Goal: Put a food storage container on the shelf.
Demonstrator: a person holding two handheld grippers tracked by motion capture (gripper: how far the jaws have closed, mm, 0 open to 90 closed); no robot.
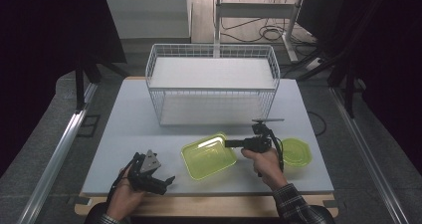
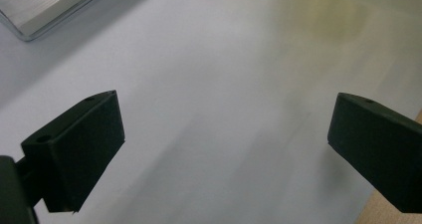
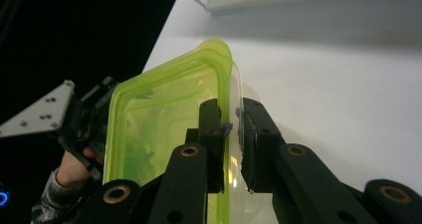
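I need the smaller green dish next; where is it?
In the high view, the smaller green dish sits on the table's right side, just right of the right gripper.

A white wire basket (image 1: 212,84) walls off the far middle of the counter (image 1: 129,134), leaving open lanes on either side. Up front, a green container (image 1: 208,158) and green lid (image 1: 295,152) crowd the right half; the left stays passable.
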